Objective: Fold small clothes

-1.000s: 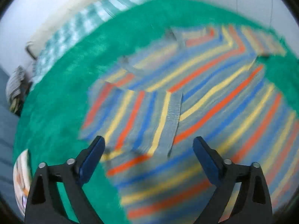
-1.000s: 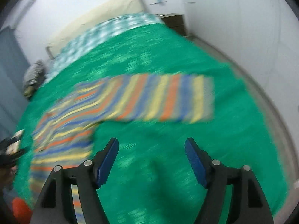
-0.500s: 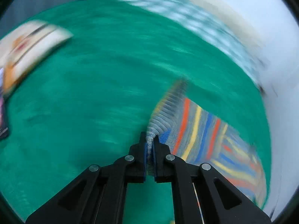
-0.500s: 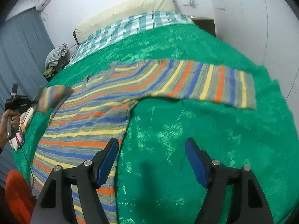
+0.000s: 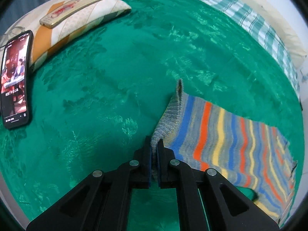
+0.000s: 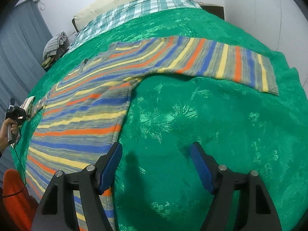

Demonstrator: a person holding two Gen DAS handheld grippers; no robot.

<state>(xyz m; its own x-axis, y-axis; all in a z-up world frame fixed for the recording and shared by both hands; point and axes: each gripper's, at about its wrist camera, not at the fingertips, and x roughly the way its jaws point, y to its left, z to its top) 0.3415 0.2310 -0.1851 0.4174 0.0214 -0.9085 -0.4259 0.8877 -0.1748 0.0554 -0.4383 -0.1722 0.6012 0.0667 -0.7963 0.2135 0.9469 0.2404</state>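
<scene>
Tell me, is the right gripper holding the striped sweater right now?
No, the right gripper is open and hangs over the green blanket, with its left finger just beside the striped sweater.

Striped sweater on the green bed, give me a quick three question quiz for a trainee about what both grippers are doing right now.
1. True or false: the left gripper is shut on the grey cuff of the striped sweater.
2. Multiple choice: the right gripper is A) clamped on the hem, B) open over the green blanket, C) holding the phone.
3. Fill in: the sweater's other sleeve lies flat and stretched toward the ____ side of the right wrist view.

Key: 1 true; 2 B; 3 right.
</scene>
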